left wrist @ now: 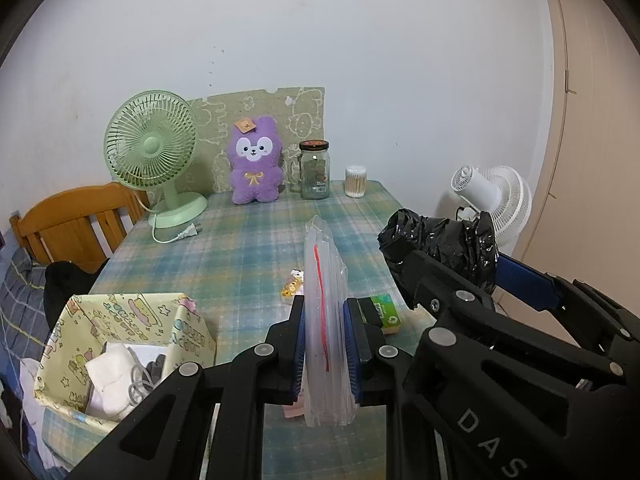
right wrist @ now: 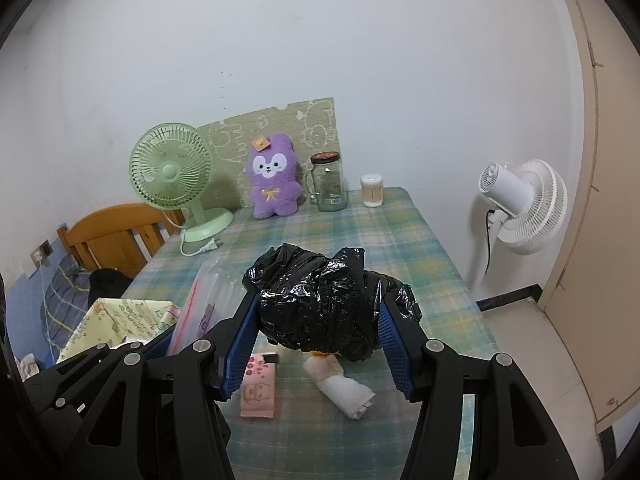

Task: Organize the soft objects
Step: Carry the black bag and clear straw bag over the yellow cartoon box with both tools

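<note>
**Both grippers loaded above the plaid desk**

Only the left wrist view looks into the cartoon-printed yellow paper box (left wrist: 120, 344), holding white cloths and grey hair ties. The left gripper (left wrist: 325, 344) has its fingers clamped on an upright stack of clear zip bags (left wrist: 324, 300). "DAS" reads on the right gripper (right wrist: 318, 344), whose fingers squeeze a crumpled black plastic bag (right wrist: 320, 300) above the desk (right wrist: 400, 248). Only the right wrist view shows a pink tissue pack (right wrist: 259, 394) and a rolled white cloth (right wrist: 344, 388).

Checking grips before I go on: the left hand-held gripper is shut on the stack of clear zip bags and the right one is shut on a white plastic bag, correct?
Not quite. The right hand-held gripper is shut on a crumpled black plastic bag, not white, as the right wrist view shows. The left hand-held gripper is indeed shut on the stack of clear zip bags.
</note>
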### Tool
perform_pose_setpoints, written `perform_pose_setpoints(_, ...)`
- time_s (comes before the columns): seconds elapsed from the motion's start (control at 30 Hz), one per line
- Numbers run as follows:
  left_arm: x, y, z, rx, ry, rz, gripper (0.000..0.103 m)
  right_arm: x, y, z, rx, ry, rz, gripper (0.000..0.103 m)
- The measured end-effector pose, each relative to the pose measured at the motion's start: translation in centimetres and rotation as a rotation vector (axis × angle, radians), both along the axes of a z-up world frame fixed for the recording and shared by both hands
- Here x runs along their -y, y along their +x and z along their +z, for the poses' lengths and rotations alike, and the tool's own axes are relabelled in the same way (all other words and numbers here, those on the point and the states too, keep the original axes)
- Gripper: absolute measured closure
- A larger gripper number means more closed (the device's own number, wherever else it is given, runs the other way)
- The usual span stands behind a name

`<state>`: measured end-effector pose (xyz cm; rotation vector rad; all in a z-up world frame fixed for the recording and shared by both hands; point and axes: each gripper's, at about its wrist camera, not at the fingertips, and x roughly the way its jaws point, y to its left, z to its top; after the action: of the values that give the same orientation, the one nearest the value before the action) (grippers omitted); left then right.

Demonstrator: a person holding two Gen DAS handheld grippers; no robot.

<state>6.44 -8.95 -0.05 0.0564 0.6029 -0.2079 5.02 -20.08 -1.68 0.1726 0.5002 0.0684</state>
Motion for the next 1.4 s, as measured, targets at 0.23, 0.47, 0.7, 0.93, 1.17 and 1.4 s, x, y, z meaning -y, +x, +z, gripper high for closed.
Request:
perform_pose_setpoints(0.23, -1.7, -0.1, 1.0, 0.030, 0.009, 0.001, 0.087, -1.6, 0.3, 1.1, 0.014, -0.001, 0.010, 0.042)
perform_pose_setpoints(0.47, -3.5, 0.1, 1.7, 0.042, 0.021, 0.004, 0.087, -3.3, 0.6, 1.7, 0.026, -0.005, 0.028, 0.042)
perform_pose_setpoints(0.7, -5.4, 0.6, 1.9, 0.040, 0.021, 0.013, 0.087, -5.5, 1.2, 2.1, 0.031, -0.023, 0.049, 0.042)
perform_pose_setpoints(0.93, -7.5, 1.1, 1.5, 0.031, 0.022, 0.032, 0.087, -7.8, 2.0, 1.9, 0.026, -0.031, 0.082, 0.042)
perform_pose_setpoints(1.17, -9.5, 1.6, 0.9, 0.022, 0.034, 0.061, 0.087, -10.3, 3.0, 1.3, 0.018, -0.056, 0.121, 0.042)
perform_pose_setpoints(1.4, -11.6, 1.9, -0.1, 0.007, 0.039, 0.087, 0.086, -12.3, 3.9, 0.5, 0.005, -0.053, 0.163, 0.042)
